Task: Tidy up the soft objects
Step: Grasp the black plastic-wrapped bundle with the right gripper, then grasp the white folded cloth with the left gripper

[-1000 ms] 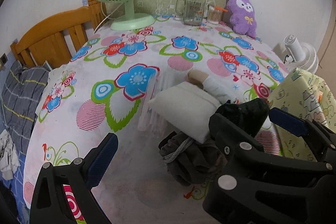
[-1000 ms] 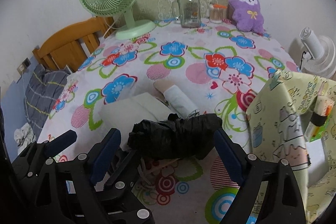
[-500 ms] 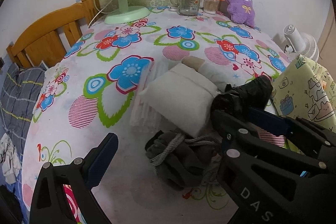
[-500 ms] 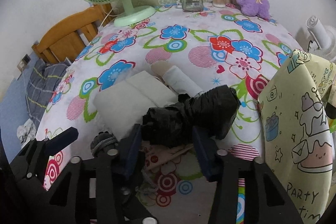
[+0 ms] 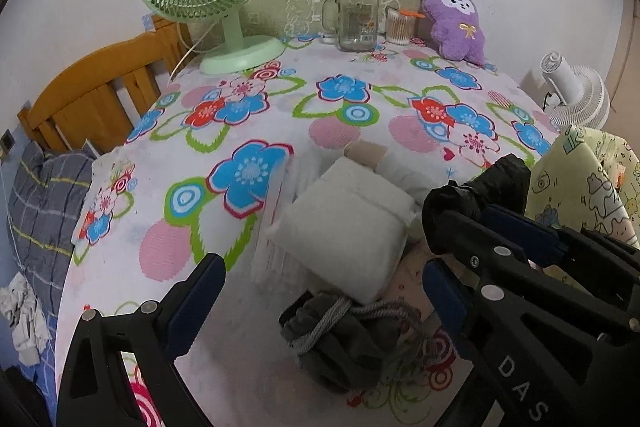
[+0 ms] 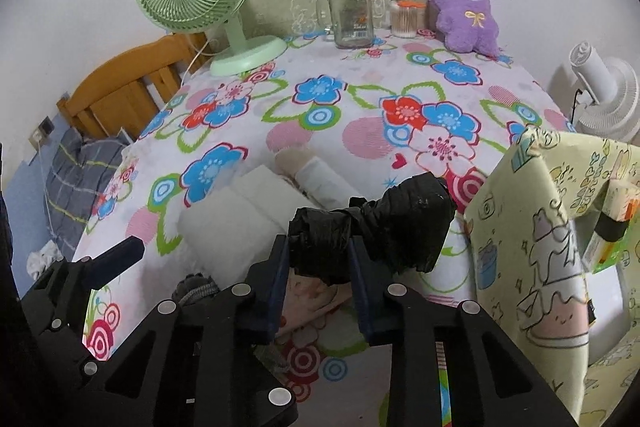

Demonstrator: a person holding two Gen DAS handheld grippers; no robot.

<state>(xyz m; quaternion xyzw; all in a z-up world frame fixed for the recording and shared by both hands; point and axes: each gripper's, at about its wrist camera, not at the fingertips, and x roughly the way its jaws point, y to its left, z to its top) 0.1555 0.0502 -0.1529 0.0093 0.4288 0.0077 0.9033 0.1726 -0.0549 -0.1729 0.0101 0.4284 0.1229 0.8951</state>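
Left wrist view showed the left hand-held gripper (image 5: 320, 291) with its blue pads wide apart and nothing between them, poised over the grey drawstring bundle (image 5: 340, 339) that lay on the floral tabletop (image 5: 248, 131) just below the folded white cloth (image 5: 344, 219). To the right, the right hand-held gripper (image 6: 318, 267), which a second earlier had stood open around the black wrapped bundle (image 6: 376, 231), was now clamped on that bundle's near end, with the far end jutting toward the yellow printed bag (image 6: 540, 227). This closure suggested that one soft item had been secured for moving. Whether the bundle had left the cloth could not be told. The rolled pale sock (image 6: 316, 175) was partly hidden behind it, and the bag's interior was cut off.
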